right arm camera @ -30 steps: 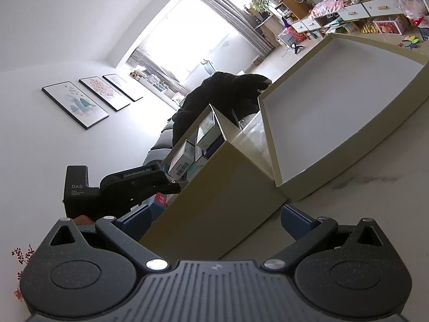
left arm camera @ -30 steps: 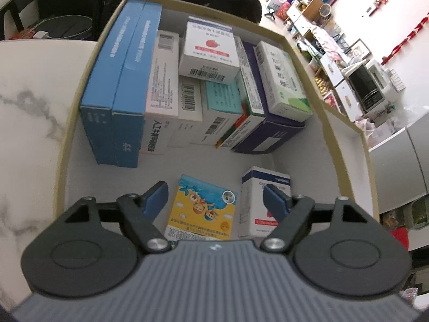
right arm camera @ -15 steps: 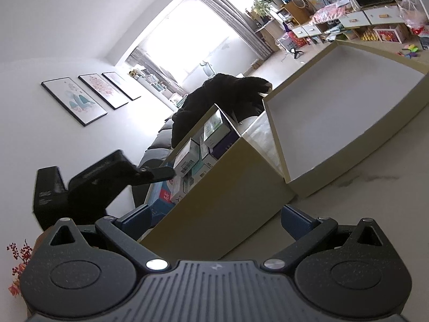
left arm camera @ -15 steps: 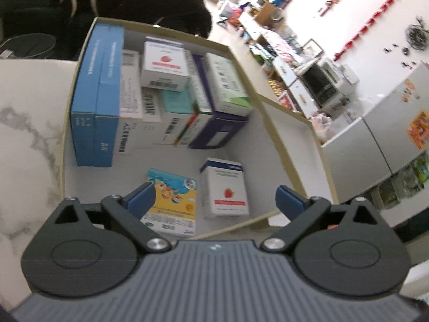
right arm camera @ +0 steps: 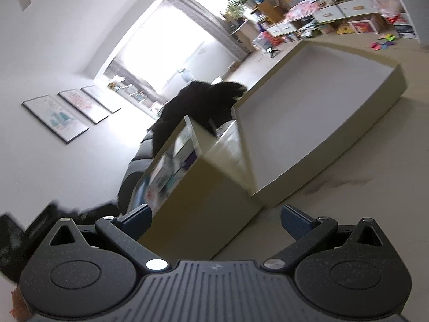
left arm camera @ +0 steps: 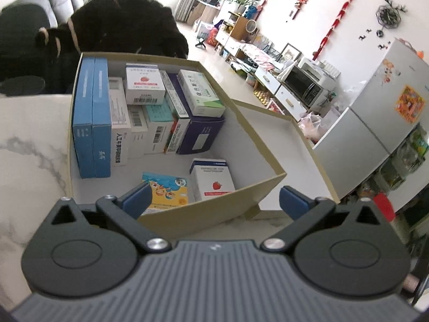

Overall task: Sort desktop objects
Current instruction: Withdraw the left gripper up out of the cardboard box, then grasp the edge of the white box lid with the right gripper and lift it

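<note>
An open tan cardboard box point(left arm camera: 241, 145) stands on the marble table, packed with medicine boxes: two blue ones point(left arm camera: 92, 118) on the left, a dark purple one point(left arm camera: 201, 136), and white ones. A yellow cartoon box point(left arm camera: 166, 190) and a white strawberry box point(left arm camera: 214, 179) lie at the near end. My left gripper point(left arm camera: 214, 200) hovers over the near wall with its jaws opening wide, and nothing is gripped. My right gripper point(right arm camera: 215, 218) is open and empty, close to the box's outer corner point(right arm camera: 203, 206). The box's lid point(right arm camera: 308, 123) lies upturned beside it.
The lid point(left arm camera: 289, 161) lies against the box's right side, near the table's edge. A black garment point(left arm camera: 120, 21) hangs behind the box. White marble table top point(left arm camera: 29, 139) stretches to the left. A cabinet with a microwave point(left arm camera: 303, 86) stands across the room.
My left gripper's jaws have spread wider, and it has drawn back and up from inside the box to over its near wall. The right wrist view has shifted slightly and is blurred.
</note>
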